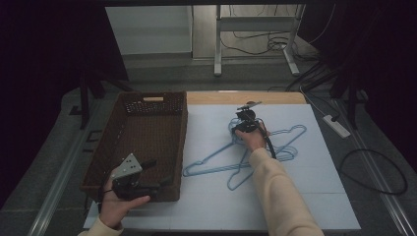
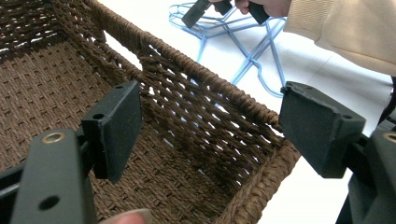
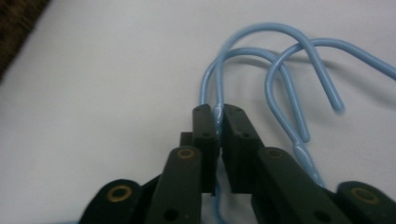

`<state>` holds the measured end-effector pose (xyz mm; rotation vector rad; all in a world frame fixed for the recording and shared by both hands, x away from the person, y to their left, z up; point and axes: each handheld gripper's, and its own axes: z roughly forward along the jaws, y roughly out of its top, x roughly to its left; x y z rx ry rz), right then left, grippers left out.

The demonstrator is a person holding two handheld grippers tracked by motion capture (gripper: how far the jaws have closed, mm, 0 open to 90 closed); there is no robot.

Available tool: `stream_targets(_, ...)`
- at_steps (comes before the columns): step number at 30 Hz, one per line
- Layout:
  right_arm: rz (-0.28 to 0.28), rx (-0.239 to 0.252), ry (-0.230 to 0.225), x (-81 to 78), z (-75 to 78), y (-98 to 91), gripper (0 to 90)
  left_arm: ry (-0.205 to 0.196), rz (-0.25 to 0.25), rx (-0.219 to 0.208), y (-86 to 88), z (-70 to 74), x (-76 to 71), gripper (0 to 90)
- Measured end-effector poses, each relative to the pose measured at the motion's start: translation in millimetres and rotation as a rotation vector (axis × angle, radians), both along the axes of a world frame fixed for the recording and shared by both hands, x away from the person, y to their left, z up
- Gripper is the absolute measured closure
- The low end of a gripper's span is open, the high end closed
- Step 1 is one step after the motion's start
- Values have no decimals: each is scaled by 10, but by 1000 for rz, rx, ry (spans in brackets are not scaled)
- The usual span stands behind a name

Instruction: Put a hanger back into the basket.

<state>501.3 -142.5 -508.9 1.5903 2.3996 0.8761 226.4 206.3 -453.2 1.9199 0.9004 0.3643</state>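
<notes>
Right gripper [image 3: 218,122] pinching hanger [image 3: 212,95] neck beneath hooks, body trailing back toward wrist; left gripper [image 2: 210,135] spread over basket [image 2: 196,107].

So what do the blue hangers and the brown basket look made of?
Blue hangers: probably wire under a glossy light-blue plastic coating; thin, smooth rod with highlights and rounded tips. Brown basket: woven twisted cord, maybe paper rope or rattan; matte, open weave that lets light through.
</notes>
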Motion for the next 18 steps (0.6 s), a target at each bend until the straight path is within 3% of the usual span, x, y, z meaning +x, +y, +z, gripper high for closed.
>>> stream_targets(1,-4,11,-4,-6,9,-7,855,0,1,1,1,0,1,224)
stream_targets(2,7,-23,-35,-26,34,-5,858,-1,1,1,1,-1,2,224)
stream_targets(4,-7,17,-38,-47,74,-33,860,-1,2,2,0,-1,2,224)
stream_targets(8,-16,47,-68,-92,166,-65,861,-2,1,5,-5,-2,2,224)
stream_targets(18,47,131,-170,-400,474,-199,864,-8,1,8,-10,18,-11,226)
